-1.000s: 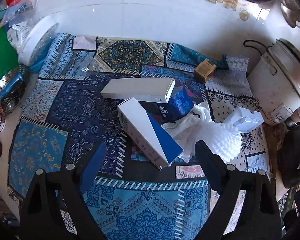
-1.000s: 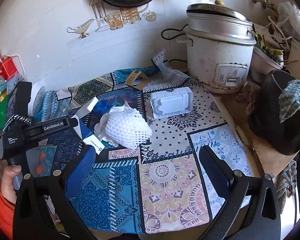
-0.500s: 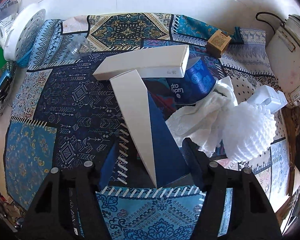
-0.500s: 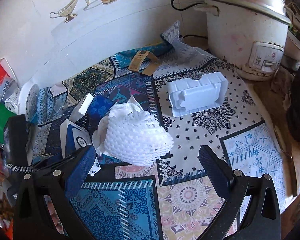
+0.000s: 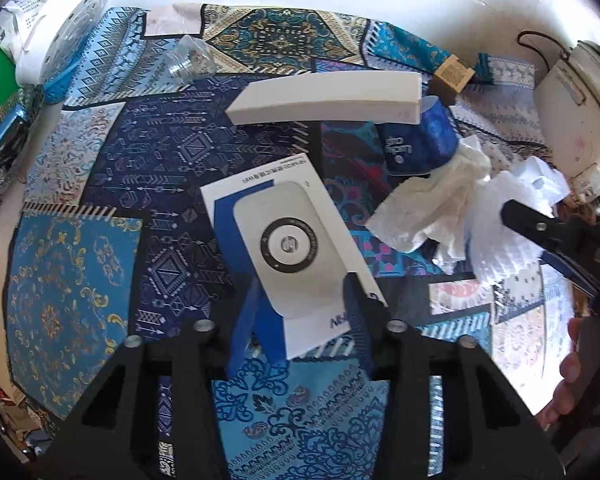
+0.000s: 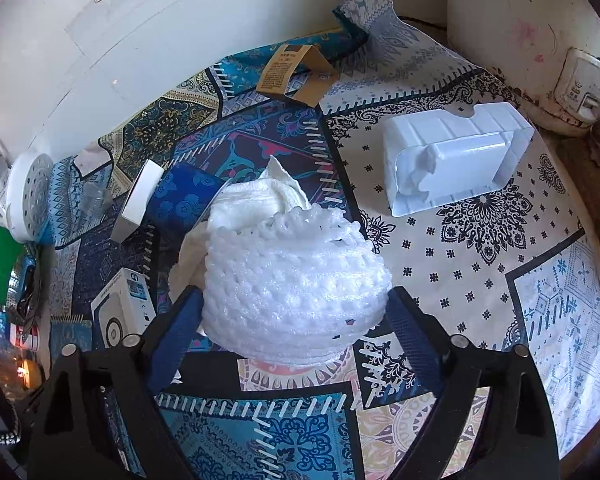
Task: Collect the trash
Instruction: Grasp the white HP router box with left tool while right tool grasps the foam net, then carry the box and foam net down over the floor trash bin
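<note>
Left wrist view: left gripper (image 5: 300, 312) sat low at frame centre, pointing forward over the patterned cloth (image 5: 72, 300). Its blue pads were clamped on the near end of the blue-and-white box (image 5: 284, 248), which ran up and left from the jaws, printed face toward the camera. Beyond it, upper centre, lay a long white box (image 5: 328, 96); just right of that a blue cup (image 5: 420, 144) on its side, touching crumpled white tissue (image 5: 432, 208). Clear plastic cup (image 5: 188, 60) sat upper left, small brown carton (image 5: 454, 74) upper right, white cooker (image 5: 580, 108) at the right edge. The other tool's black frame cut in mid right with fingers of a hand below it.

Right wrist view: right gripper (image 6: 296, 316) pointed forward at lower centre, with the white foam net (image 6: 296, 272) filling the gap between its pads (image 6: 180, 328). Both pads touched the net's sides, so it was gripping the net. Tissue poked up just behind the net. White plastic tray (image 6: 452, 164) lay upper right, well apart from the net. Brown carton sat top centre by the wall. Blue-and-white box showed lower left, partly hidden by the gripper frame.
</note>
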`<act>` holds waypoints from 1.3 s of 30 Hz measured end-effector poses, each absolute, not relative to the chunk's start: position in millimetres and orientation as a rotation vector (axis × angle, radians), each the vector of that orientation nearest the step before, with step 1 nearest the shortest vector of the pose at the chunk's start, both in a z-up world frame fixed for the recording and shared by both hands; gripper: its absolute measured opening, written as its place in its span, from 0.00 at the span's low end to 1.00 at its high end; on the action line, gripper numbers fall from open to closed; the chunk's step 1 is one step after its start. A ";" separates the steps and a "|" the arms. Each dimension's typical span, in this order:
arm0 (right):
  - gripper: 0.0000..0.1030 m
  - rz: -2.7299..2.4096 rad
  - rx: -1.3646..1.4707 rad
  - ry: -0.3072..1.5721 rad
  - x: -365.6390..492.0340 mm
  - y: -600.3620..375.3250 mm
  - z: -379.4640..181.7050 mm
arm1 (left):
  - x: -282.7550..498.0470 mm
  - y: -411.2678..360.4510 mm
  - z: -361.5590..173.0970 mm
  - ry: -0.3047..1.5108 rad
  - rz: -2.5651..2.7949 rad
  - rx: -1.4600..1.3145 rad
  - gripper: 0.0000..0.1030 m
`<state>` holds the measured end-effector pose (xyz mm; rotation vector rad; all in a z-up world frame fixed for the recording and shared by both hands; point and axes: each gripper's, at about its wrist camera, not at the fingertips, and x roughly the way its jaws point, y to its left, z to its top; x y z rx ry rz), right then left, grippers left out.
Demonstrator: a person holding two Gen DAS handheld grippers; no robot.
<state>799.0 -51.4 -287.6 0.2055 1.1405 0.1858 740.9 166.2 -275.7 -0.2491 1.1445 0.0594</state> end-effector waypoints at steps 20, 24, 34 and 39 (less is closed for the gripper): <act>0.50 0.158 0.265 1.066 731.5 -119.0 -245.6 | 764.4 145.3 -290.3 1.184 0.225 -0.189 0.89; 0.50 0.134 0.269 1.060 717.6 -131.6 -241.7 | 760.0 136.3 -304.4 1.198 0.255 -0.128 0.88; 0.50 0.165 0.254 1.053 681.5 -145.6 -238.0 | 720.9 129.1 -294.1 1.080 0.258 -0.061 0.75; 0.50 0.223 0.231 1.033 660.4 -148.3 -233.0 | 684.4 121.1 -259.5 1.001 0.228 -0.089 0.74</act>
